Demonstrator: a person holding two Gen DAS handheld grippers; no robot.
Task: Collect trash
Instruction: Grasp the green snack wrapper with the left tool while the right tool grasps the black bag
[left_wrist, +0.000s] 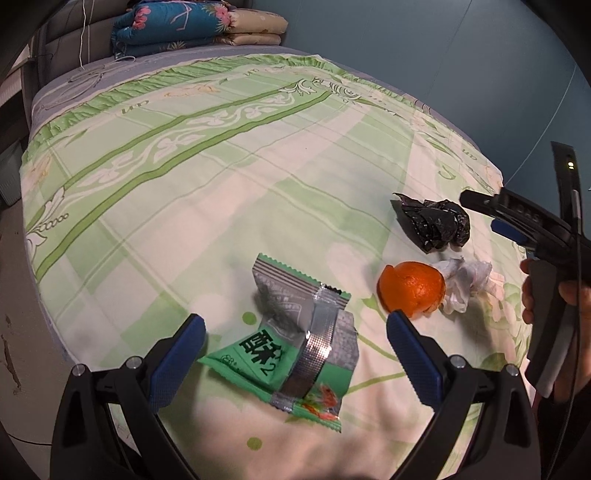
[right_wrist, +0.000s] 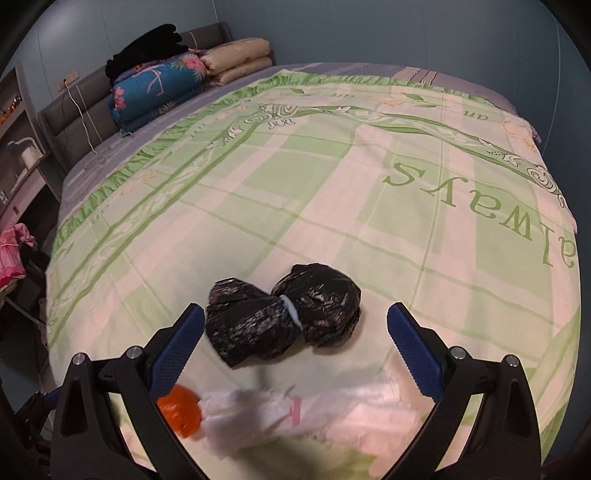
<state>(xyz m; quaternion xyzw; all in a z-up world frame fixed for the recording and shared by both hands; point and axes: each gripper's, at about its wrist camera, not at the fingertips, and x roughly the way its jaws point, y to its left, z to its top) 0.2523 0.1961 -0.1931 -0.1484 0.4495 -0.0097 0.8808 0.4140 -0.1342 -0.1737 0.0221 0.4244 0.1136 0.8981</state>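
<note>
Left gripper (left_wrist: 295, 328) jaws wide apart, low over snack wrapper (left_wrist: 295, 347) on bed (left_wrist: 221, 177). Right gripper (right_wrist: 295, 328) likewise spread, above black bag (right_wrist: 284, 314); orange peel (left_wrist: 412, 288) and tissue (left_wrist: 465, 282) between them. Folded quilts (right_wrist: 155, 85) at headboard.

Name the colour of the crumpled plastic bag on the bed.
Glossy black bag, best seen in the right wrist view.

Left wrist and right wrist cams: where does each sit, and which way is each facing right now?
Left wrist: on the left claw, looking down across the bed at the green snack wrapper; its open fingers, the right claw and the hand show.
Right wrist: on the right claw, facing the black plastic bag; only its own open fingers show.
Shared: the bag, orange peel, white tissue, folded quilts.
</note>
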